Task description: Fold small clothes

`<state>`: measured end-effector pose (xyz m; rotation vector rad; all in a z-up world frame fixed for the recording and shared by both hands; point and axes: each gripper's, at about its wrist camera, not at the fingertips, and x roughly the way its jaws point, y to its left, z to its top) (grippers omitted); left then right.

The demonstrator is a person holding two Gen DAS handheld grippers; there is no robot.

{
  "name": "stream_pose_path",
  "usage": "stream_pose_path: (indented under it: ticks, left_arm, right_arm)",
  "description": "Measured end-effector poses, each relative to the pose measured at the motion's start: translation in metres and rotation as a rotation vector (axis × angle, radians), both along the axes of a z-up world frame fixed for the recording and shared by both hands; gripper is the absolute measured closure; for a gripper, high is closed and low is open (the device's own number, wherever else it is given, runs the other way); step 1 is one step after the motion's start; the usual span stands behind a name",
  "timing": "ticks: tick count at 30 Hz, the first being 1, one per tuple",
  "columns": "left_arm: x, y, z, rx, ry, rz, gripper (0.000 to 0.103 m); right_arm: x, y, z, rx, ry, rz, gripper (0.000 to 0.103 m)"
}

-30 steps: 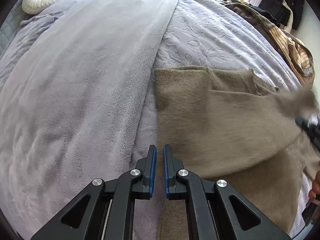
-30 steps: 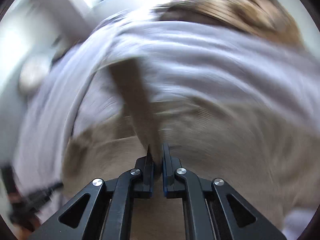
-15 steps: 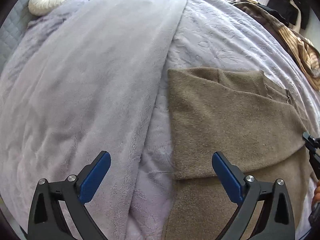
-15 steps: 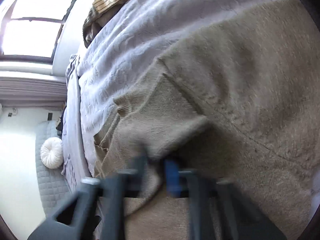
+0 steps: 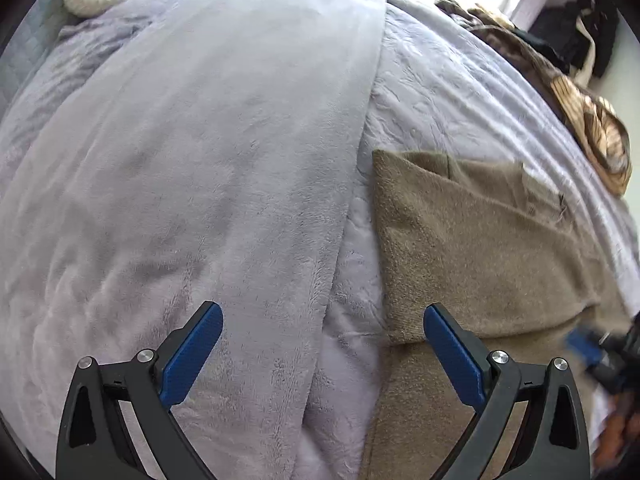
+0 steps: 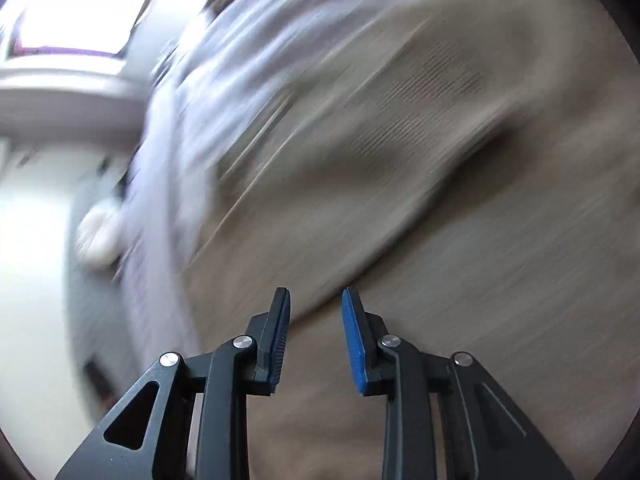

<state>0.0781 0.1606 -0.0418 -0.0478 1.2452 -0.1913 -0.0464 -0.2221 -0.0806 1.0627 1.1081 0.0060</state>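
My left gripper (image 5: 320, 320) spread wide and empty, right gripper (image 6: 316, 300) jaws just been opening, nothing pinched, brown garment (image 5: 480, 248) folded on bedspread (image 5: 440, 100)

The left gripper (image 5: 322, 322) gapes wide and empty; the right gripper (image 6: 316, 300), just opening, holds nothing.

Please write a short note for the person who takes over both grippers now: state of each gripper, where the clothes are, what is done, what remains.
Left gripper: wide open, empty, over the bed beside the left edge of the brown garment.
Right gripper: jaws have just been opening, part open, nothing pinched; its view is blurred.
Brown garment: flat on the grey bedspread, one flap already folded across it.
Pile of other clothes: at the far right edge of the bed.
Left: finish folding the brown garment, probably the lower part up, then the pile.
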Motion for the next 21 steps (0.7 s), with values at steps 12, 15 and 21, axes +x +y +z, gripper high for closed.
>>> stream_pose_path:
  ticks: [12,15,21]
  left_arm:
    - [-0.012,0.043,0.007,0.03,-0.003,0.043,0.002]
    - [-0.01,0.041,-0.001,0.054,0.017,0.045,0.002]
    - [-0.004,0.004,-0.005,0.088,-0.012,-0.041,0.002]
  right_arm:
    - [0.081,0.179,-0.05,0.203,-0.028,0.108,0.097]
    - [0.092,0.2,-0.049,0.13,-0.023,0.188,0.097]
    - [0.073,0.17,-0.034,0.096,0.039,0.205,0.082]
